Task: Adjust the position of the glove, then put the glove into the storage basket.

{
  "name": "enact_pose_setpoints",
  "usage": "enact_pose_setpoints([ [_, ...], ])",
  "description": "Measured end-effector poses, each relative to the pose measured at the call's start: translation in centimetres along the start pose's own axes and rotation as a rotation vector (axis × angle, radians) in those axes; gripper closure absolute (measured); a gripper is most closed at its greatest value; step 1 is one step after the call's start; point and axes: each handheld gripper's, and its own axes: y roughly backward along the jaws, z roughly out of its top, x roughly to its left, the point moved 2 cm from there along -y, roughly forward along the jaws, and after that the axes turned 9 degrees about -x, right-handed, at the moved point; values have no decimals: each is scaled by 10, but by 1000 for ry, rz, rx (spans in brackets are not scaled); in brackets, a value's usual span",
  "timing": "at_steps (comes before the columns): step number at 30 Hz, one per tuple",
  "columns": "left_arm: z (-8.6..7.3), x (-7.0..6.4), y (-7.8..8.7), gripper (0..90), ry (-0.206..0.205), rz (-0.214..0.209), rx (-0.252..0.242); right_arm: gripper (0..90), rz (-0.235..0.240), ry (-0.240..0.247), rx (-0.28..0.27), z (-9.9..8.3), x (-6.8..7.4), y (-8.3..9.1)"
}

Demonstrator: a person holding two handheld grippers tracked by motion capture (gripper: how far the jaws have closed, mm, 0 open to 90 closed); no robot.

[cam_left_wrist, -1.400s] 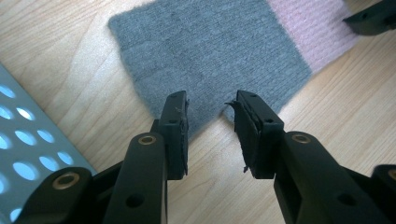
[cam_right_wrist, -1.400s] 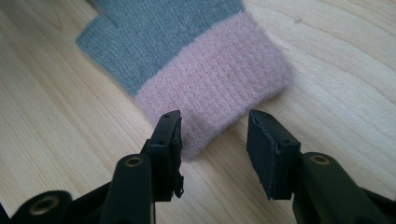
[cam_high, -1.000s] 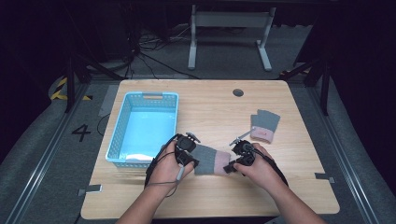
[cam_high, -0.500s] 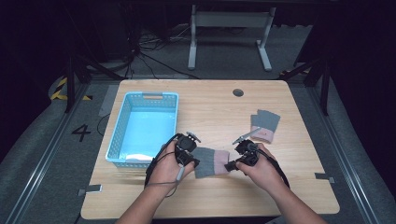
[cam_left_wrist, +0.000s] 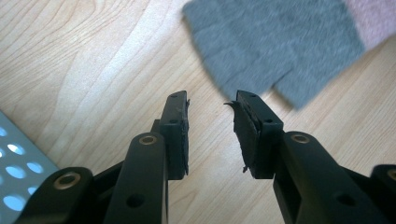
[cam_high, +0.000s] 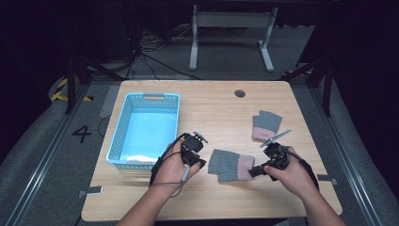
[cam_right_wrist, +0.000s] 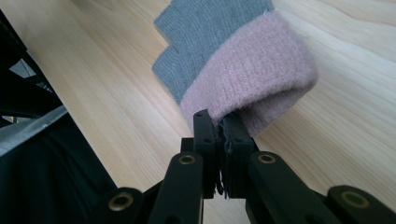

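Observation:
A grey fingerless glove with a pink cuff point(cam_high: 230, 165) lies on the wooden table near the front. My right gripper point(cam_high: 254, 171) is shut on its pink cuff point(cam_right_wrist: 252, 79), which bulges up over the jaws. My left gripper point(cam_high: 200, 165) stands open just left of the glove's grey finger end point(cam_left_wrist: 271, 46), with nothing between its fingers point(cam_left_wrist: 177, 126). A second glove of the same kind point(cam_high: 266, 125) lies farther back on the right.
A light blue plastic basket point(cam_high: 126, 155) stands at the left of the table, close to my left hand; its corner point(cam_left_wrist: 18, 158) shows in the left gripper view. A round cable hole point(cam_high: 240, 93) sits near the far edge. Table legs stand behind.
My left gripper has let go of the glove's grey end and drawn slightly left. The right gripper has pulled the glove a little to the right by its cuff.

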Motion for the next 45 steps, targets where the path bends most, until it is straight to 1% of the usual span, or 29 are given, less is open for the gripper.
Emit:
enact_pose_setpoints([
  [1, 0, 0, 0, 658, -4, 0, 3, 865, -7, -4, 4, -2, -4, 2],
  [3, 0, -1, 1, 658, -3, -1, 1, 863, -42, 0, 22, -4, -11, 3],
  [5, -1, -1, 1, 657, -5, -1, 2, 861, -66, -4, 35, -6, -18, 3],
  [7, -1, -1, 1, 657, -5, -1, 3, 857, -75, -6, 43, -7, -22, 1],
  [10, -1, 0, 2, 655, -5, -1, 1, 834, -109, 8, 44, -7, -26, -2],
  [11, -1, 0, 2, 654, -6, -2, 2, 816, -123, 22, 45, -7, -27, -3],
  [13, -1, 0, 3, 651, -3, -5, -2, 760, -146, 40, 39, -6, -28, -3],
  [15, 0, 0, 3, 648, 0, -5, -5, 729, -171, 59, 26, -6, -28, -2],
  [16, 0, 0, 4, 647, 0, -4, -5, 714, -181, 80, 21, -5, -29, -1],
  [20, 0, 0, 6, 642, -6, -2, -11, 711, -202, 87, -18, -4, -28, 4],
  [22, 0, -1, 7, 640, -8, -4, -15, 736, -210, 92, -44, -2, -27, 9],
  [23, 0, -1, 7, 639, -8, -4, -15, 736, -210, 92, -44, -2, -27, 9],
  [24, 0, -1, 8, 638, -9, -5, -17, 737, -213, 90, -61, 0, -25, 12],
  [25, 0, -2, 8, 638, -9, -5, -19, 737, -213, 90, -61, 0, -25, 12],
  [28, 0, -2, 10, 633, -12, -6, -22, 772, -220, 100, -87, 2, -25, 16],
  [30, -1, -3, 11, 631, -14, -7, -28, 809, -221, 102, -102, 4, -26, 19],
  [31, -1, -3, 12, 629, -13, -7, -29, 842, -224, 99, -110, 5, -27, 20],
  [32, -1, -3, 13, 629, -13, -6, -29, 897, -221, 92, -125, 8, -29, 23],
  [33, -1, -3, 13, 629, -14, -7, -29, 897, -221, 92, -125, 8, -29, 23],
  [35, -2, -3, 14, 629, -11, -8, -33, 900, -215, 79, -155, 13, -33, 25],
  [36, -2, -3, 14, 632, -14, -8, -30, 900, -236, 79, -169, 17, -39, 27],
  [37, -3, -3, 14, 632, -13, -9, -30, 900, -236, 79, -169, 17, -39, 27],
  [38, -3, -3, 14, 633, -14, -9, -29, 900, -255, 81, -167, 24, -44, 27],
  [39, -3, -3, 15, 633, -16, -9, -29, 900, -255, 81, -167, 24, -44, 27],
  [40, -3, -3, 15, 633, -14, -11, -30, 900, -267, 82, -168, 27, -47, 26],
  [45, -5, -2, 16, 632, -12, -7, -30, 900, -309, 90, -169, 44, -64, 19],
])
